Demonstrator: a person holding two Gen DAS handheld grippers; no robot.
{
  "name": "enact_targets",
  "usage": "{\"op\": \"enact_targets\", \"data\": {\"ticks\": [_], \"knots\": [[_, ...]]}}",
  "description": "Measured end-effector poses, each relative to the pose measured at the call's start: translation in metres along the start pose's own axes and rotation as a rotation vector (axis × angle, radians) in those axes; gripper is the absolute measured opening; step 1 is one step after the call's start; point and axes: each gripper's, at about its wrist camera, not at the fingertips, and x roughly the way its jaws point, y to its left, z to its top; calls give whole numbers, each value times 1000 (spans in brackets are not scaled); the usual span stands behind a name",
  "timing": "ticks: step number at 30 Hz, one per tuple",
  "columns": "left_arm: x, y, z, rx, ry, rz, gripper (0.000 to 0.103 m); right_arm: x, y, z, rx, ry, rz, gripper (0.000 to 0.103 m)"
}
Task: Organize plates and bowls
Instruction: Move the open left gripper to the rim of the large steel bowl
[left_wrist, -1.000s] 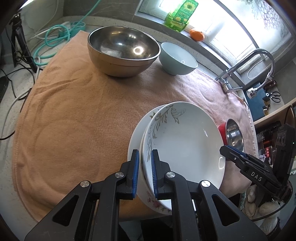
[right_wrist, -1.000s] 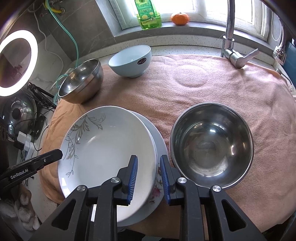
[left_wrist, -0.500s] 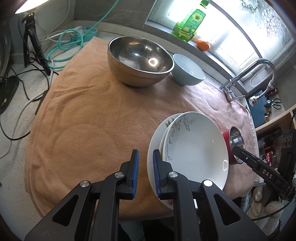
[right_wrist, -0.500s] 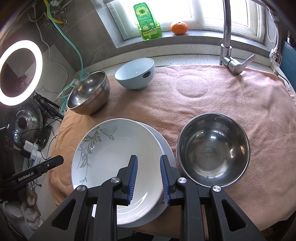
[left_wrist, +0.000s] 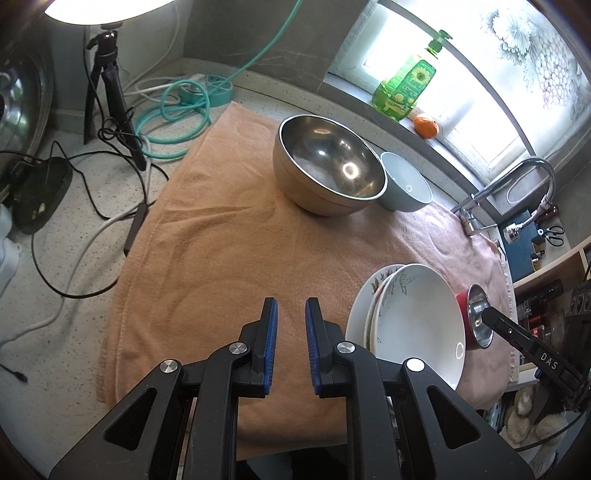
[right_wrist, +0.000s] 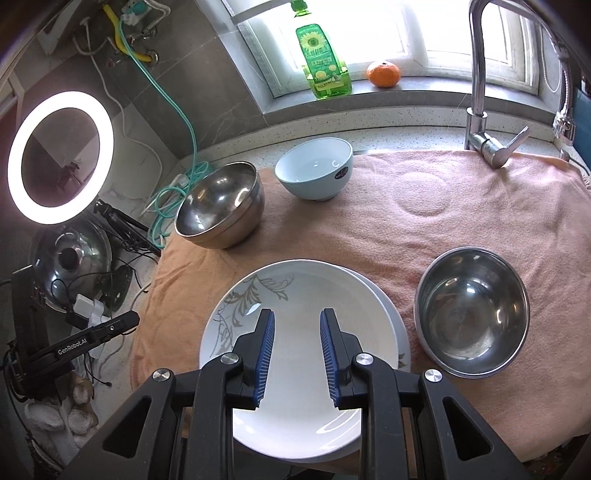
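2 plates (right_wrist: 295, 295) sitting stacked at near edge of towel-covered counter (right_wrist: 461, 206). Left gripper (left_wrist: 290, 332) hovering beside stack, fingers parted, empty. Right gripper (right_wrist: 297, 343) hanging over top plate, fingers apart, gripping nothing. Bowls waiting next: likely nesting small steel bowl (right_wrist: 472, 314) into large steel bowl (right_wrist: 219, 205), pinching rim squarely, lowering gently; blue bowl (right_wrist: 314, 168) standing behind.

Bright daylight pours through the frosted window (right_wrist: 388, 40) far ahead of the tongs, while a glowing white ring lamp (right_wrist: 59, 157) shines at their left. Glare spots dot the large steel bowl (left_wrist: 328, 168). Fisheye bending and dark vignetting mark the edges; focus stays sharp.
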Motion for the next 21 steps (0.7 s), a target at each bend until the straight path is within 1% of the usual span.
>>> {"op": "enact_targets", "data": {"ticks": [4,6,10,13,16,18,19,20,21], "knots": [[-6,4,5,1,-16,-18,14,-4,15,-1,-19,-22,-12,23],[-8,4,7,5,-18,-22,14,-6,20,-1,-24,-23,-4,23],[-11,7,7,-2,-25,-16,14,-10,29,-3,-36,-53,-7,23],[-13,10,8,-22,-41,-3,14,-11,32,-1,-41,-65,13,23],[-17,12,9,-43,-81,20,14,-11,33,5,-65,-76,46,23],[-20,13,9,-66,-102,43,14,-9,35,10,-92,-65,62,23],[-21,12,10,-75,-109,40,14,-9,37,13,-104,-52,86,23],[-21,11,11,-74,-111,44,14,-9,38,15,-117,-47,108,23],[-21,8,12,-67,-110,61,14,-9,39,17,-132,-50,111,23]]}}
